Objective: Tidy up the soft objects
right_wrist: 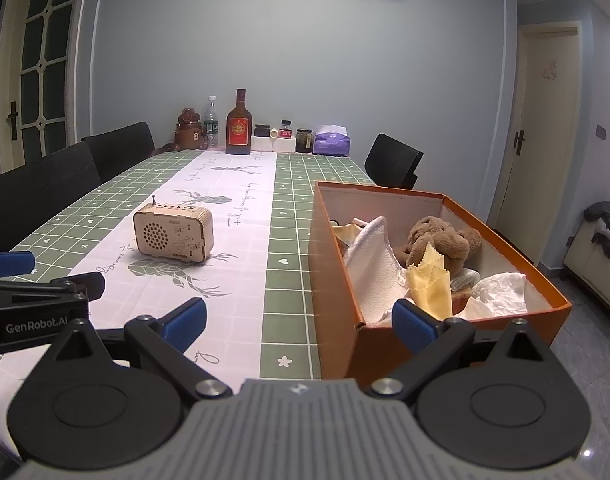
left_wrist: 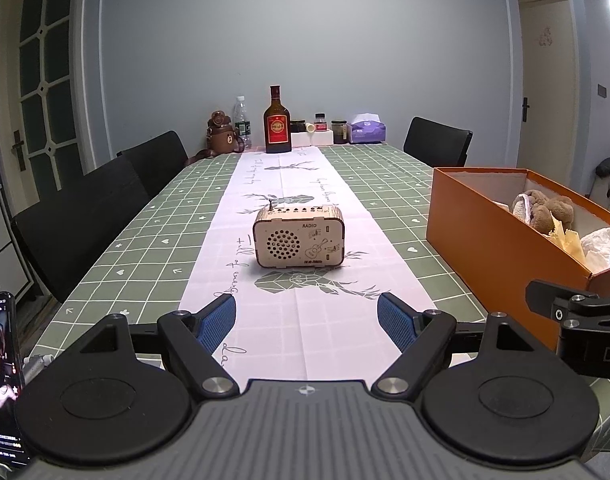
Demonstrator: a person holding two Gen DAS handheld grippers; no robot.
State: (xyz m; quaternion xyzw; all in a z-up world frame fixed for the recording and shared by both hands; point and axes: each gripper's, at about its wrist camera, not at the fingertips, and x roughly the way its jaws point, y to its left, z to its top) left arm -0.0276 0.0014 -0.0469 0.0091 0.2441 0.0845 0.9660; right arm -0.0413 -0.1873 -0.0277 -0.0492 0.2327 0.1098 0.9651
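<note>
Soft things lie heaped in the orange cardboard box (right_wrist: 389, 344) on the table's right side: a brown plush toy (right_wrist: 445, 242), a white quilted cloth (right_wrist: 375, 268), a yellow cloth (right_wrist: 431, 286) with pinked edges and crumpled white paper (right_wrist: 501, 290). The yellow cloth rests against the plush toy.

Both grippers are held low over the near end of the table (left_wrist: 145, 248) — each with its blue-padded fingers spread wide and nothing between them. The left gripper (left_wrist: 307, 320) points down the white deer-print runner (left_wrist: 289, 184) toward a wooden radio (left_wrist: 299, 238), which stands upright on the runner, well apart from the box. The right gripper (right_wrist: 301, 322) straddles the box's near left corner — its right finger (right_wrist: 415, 326) shows against the box's near end.

At the far end stand a brown liquor bottle (left_wrist: 277, 122), a water bottle (left_wrist: 243, 122), a bear-shaped flask (left_wrist: 220, 134), small jars and a purple tissue pack (left_wrist: 367, 128). A phone (left_wrist: 3, 380) with a lit screen stands at the left wrist view's lower left edge.
</note>
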